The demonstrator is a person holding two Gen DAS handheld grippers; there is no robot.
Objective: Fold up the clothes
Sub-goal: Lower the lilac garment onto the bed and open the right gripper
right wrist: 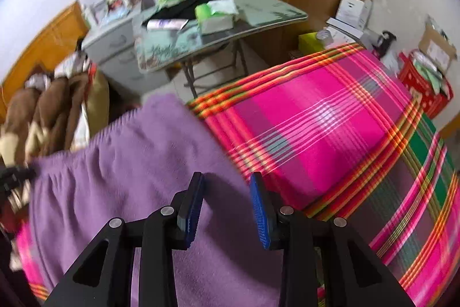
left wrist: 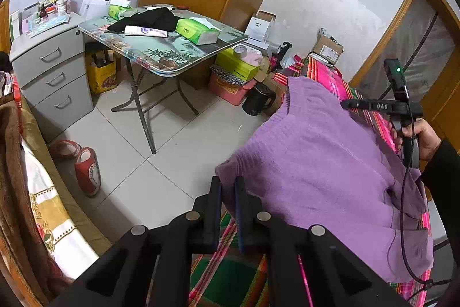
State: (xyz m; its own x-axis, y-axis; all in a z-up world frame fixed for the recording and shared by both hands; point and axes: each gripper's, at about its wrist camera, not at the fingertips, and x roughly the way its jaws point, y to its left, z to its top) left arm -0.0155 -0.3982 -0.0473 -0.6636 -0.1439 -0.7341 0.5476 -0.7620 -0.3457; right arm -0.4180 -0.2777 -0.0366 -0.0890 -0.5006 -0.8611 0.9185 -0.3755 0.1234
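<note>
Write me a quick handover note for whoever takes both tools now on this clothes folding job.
Left tool: shut on the near corner of the purple fleece garment.
Right tool: jaws open, nothing pinched, above the garment's edge where it meets the pink plaid bedcover.
Garment: spread on the bedcover, one end drooping past the bed's edge.
Done: it looks folded over at least once, though I cannot tell how many layers.
Left: probably regrip with the right tool, finish the fold, flatten.
</note>
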